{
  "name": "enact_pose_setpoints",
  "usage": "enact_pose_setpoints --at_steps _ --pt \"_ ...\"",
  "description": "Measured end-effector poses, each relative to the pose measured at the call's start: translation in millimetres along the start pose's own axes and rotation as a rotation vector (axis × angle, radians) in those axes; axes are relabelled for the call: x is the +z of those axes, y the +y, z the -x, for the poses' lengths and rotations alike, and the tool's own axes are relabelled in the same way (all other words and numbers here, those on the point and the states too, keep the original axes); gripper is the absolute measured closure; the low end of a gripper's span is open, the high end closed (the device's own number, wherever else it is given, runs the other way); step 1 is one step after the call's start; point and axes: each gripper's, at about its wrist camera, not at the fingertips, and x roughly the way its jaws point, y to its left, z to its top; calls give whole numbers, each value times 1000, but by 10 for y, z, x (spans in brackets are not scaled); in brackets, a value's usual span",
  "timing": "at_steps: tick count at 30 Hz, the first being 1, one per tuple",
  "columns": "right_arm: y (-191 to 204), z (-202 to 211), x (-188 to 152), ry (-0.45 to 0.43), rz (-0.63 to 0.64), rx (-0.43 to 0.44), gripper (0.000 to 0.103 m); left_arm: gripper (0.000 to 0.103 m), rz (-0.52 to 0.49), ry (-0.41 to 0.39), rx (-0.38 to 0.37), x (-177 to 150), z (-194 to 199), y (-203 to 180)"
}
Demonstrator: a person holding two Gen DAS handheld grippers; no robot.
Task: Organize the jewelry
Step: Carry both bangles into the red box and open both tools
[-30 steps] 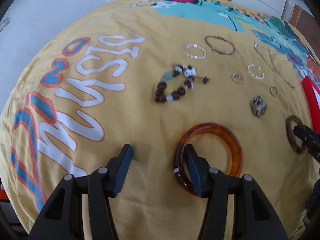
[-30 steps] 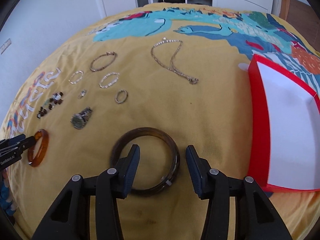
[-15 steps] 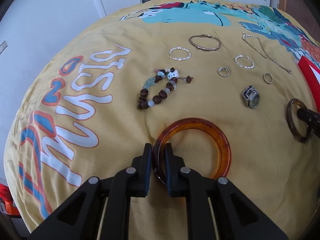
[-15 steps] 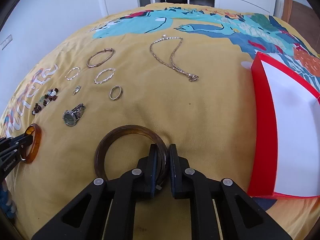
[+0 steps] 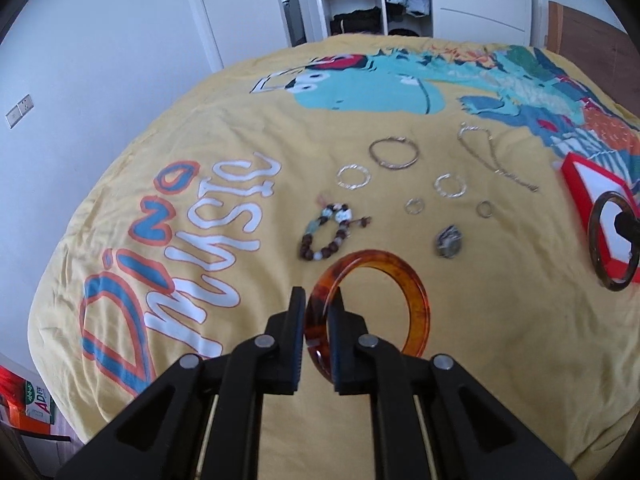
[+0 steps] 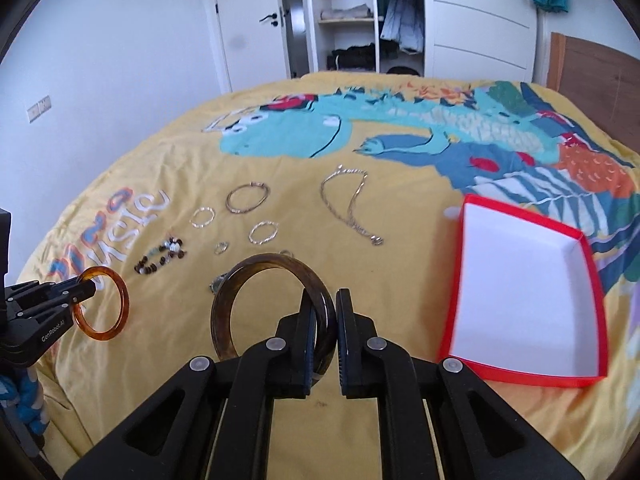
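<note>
Both bangles have just left the bedspread [image 6: 400, 280]: our left gripper [image 5: 318, 336] now clamps the amber bangle [image 5: 404, 280], our right gripper [image 6: 323, 340] the brown bangle [image 6: 256, 272], both raised, so the red box [image 6: 528, 376] near the right edge comes next.

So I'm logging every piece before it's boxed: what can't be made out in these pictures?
- Watch, right wrist view: mostly hidden behind the dark brown bangle.
- Same watch, left wrist view: blurred, dial unreadable.
- Small ring, right wrist view: nearly hidden by that bangle.
- Red box, left wrist view: cut off by the edge.
</note>
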Motion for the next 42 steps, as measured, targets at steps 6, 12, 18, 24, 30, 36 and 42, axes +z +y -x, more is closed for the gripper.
enact_pose_setpoints --at_steps 6,12,18,24,30,36,42 --pt "-543 312 -54 -23 -77 -66 94 93 -44 -35 -95 175 321 -471" --pt "-1216 426 -42 -30 -125 -161 93 93 -102 -42 -236 428 410 -1259" --pt "-1842 349 -32 -18 -158 -237 93 93 -148 -27 -369 690 269 -2148" --pt "-2252 132 -96 17 -159 -254 93 93 -222 18 -424 768 -36 -2960" --pt "-2355 -154 -246 81 -106 -244 93 93 -286 81 -407 638 -372 -3392" --pt "-2316 -375 -402 151 -59 -212 94 93 -341 118 -374 485 -577 -3531" --pt "-2255 -516 -470 200 -5 -202 94 92 -339 174 -356 404 -716 -3577"
